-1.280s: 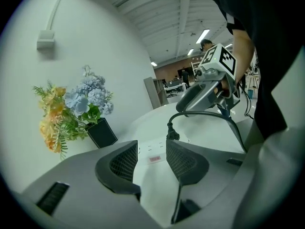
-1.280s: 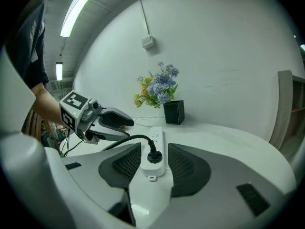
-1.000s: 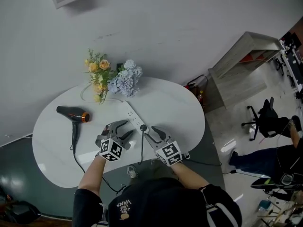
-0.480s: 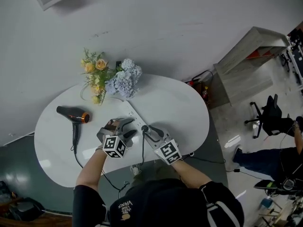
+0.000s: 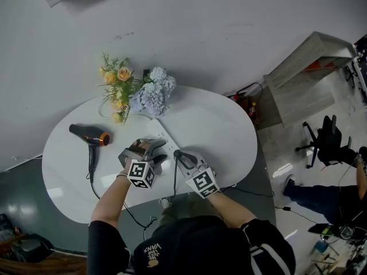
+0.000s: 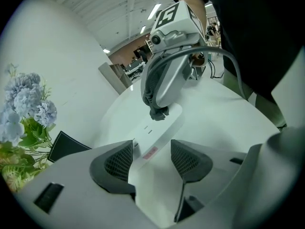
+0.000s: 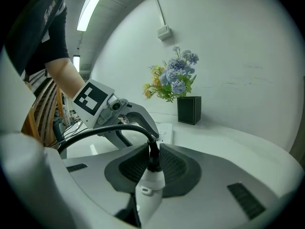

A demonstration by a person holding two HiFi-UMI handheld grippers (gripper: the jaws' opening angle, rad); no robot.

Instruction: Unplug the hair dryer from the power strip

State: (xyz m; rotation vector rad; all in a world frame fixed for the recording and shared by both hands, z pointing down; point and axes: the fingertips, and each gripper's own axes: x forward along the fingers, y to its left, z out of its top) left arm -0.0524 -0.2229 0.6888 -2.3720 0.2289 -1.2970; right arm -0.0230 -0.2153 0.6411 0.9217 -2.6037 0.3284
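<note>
**Right tool closing on the plug, left tool spread over the strip**

Nearest in, the right tool [image 7: 151, 168] is closing its textured black pads on the smooth white plug [image 7: 149, 187], just below the cord's [image 7: 102, 130] black rubber collar. Best to pinch the hard body, not the cord, and pull straight out. The left tool [image 6: 151, 159] stands spread astride the glossy white power strip [image 6: 161, 125], which wants pinning down so it doesn't lift. The plug looks seated, though its pins are hidden. Further off, the black, orange-ringed hair dryer [image 5: 87, 135] lies on the white surface [image 5: 223, 130].
</note>
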